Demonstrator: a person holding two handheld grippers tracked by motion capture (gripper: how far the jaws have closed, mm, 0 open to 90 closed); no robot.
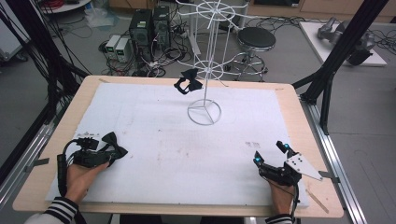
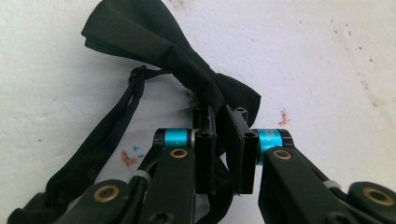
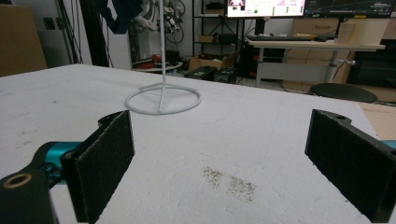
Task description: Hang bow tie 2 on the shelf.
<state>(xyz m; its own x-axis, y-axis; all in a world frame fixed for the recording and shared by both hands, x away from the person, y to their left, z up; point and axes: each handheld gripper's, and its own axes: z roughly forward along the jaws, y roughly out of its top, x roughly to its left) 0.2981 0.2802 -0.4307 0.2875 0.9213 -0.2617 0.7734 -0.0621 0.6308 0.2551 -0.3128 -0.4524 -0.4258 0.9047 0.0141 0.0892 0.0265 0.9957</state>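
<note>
A black bow tie (image 2: 187, 70) lies on the white foam board (image 1: 154, 140) at the near left, its strap (image 2: 93, 144) trailing beside it. My left gripper (image 2: 223, 140) is shut on the bow tie near its centre knot; in the high view that bow tie (image 1: 116, 144) sits at the tip of the left gripper (image 1: 100, 156). A second black bow tie (image 1: 187, 83) hangs on the white wire stand (image 1: 204, 112) at the back middle. At the near right my right gripper (image 1: 270, 153) stands open above bare board, its pads (image 3: 105, 163) wide apart with nothing between them.
The wire stand's ring base (image 3: 162, 99) rests on the board ahead of the right gripper. The wooden table edge (image 1: 299, 116) frames the foam. Beyond the table are computers (image 1: 148, 28), a stool (image 1: 256, 39) and loose cables on the floor.
</note>
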